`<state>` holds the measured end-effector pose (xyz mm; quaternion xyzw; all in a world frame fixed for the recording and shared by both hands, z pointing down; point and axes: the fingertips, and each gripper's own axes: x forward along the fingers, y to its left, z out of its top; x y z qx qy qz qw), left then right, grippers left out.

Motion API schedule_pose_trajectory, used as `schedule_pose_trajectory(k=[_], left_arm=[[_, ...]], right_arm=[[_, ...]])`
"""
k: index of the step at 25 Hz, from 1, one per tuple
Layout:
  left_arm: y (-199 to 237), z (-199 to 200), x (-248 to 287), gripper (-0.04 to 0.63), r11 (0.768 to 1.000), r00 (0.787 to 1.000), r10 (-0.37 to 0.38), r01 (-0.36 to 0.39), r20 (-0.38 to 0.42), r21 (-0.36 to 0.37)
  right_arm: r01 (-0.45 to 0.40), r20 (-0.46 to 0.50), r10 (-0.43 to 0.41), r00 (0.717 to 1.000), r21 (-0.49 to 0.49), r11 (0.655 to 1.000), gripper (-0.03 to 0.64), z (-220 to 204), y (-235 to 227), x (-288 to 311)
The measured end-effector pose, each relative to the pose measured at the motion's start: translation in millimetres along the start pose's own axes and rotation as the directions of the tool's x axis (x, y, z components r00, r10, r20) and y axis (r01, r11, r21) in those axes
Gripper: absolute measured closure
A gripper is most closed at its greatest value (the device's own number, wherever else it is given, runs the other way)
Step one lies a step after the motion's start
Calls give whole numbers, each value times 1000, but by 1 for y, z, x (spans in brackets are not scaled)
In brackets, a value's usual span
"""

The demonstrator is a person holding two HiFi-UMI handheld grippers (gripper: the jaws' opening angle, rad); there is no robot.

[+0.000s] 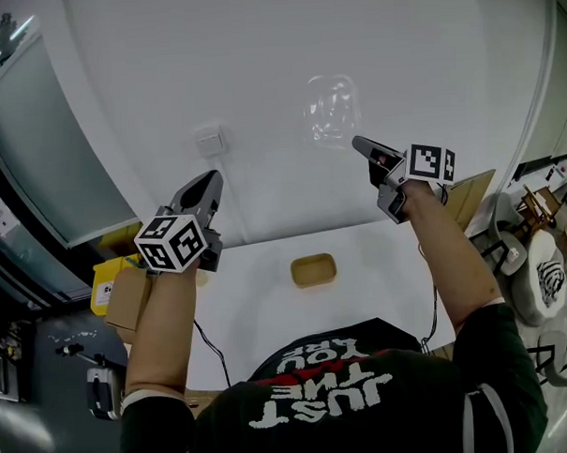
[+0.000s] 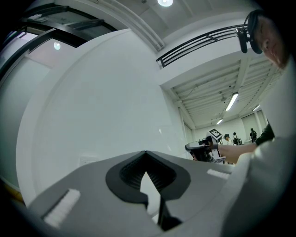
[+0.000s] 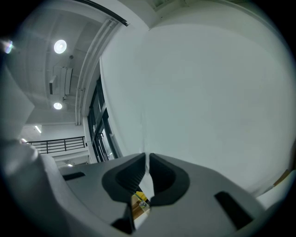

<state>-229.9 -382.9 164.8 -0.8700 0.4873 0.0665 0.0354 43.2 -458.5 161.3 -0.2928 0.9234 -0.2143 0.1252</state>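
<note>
A clear crinkled plastic pouch (image 1: 330,111) clung to the wall just ahead-left of the right tool (image 1: 359,144), which was closed and empty. The left tool (image 1: 212,179), also closed and empty, sat under a white wall switch (image 1: 209,140). It looked like an approach, and a grasp would need the jaws parted.

Black shirt (image 1: 319,388) on the person carries white print, seen upside down in the head view: "JUST", "THE", "YOU"; a fourth, red-edged line above these is not legible. The cube on the left gripper (image 1: 209,182) shows black-and-white square markers (image 1: 172,243), no letters; same for the cube on the right gripper (image 1: 358,142), markers (image 1: 431,162). Yellow box (image 1: 112,275) at left has a white label (image 1: 103,293); print too small to read.
</note>
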Motion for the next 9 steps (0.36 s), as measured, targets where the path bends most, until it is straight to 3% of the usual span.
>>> schedule_pose_trajectory(k=[9], left_arm=[[-3,1,-1,597,1000,1000,-4,4,1,6]], right_arm=[[-5,2,5,1000,-6,1000,586,2,4,0]])
